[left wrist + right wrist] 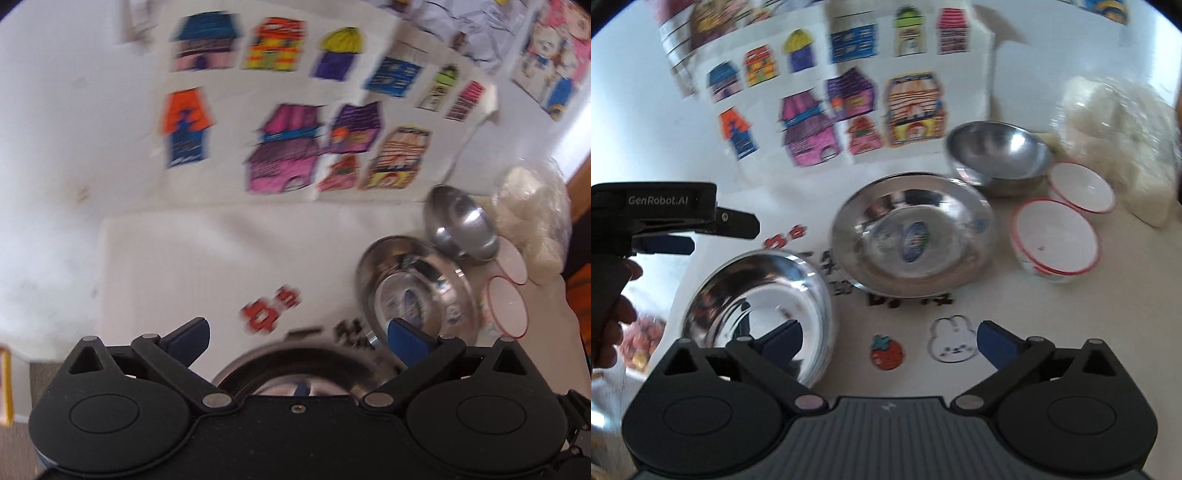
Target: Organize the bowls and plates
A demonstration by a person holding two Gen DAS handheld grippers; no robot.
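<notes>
Two steel plates lie on the white table: one near me at the left [753, 306] and one in the middle [912, 232]. A steel bowl [999, 158] stands behind them. Two white red-rimmed bowls [1056, 240] [1082, 186] stand at the right. My right gripper [888, 339] is open and empty above the table front. My left gripper [299, 332] is open and empty, just above the near plate [288, 365]; it also shows at the left of the right wrist view [665, 236]. The middle plate [413, 284], steel bowl [461, 225] and white bowls [508, 306] show in the left wrist view.
Coloured house drawings [827, 99] lie on the table behind the dishes. A clear bag of white lumps [1119, 140] sits at the far right. Strawberry [886, 352] and rabbit [955, 341] stickers are near the front edge.
</notes>
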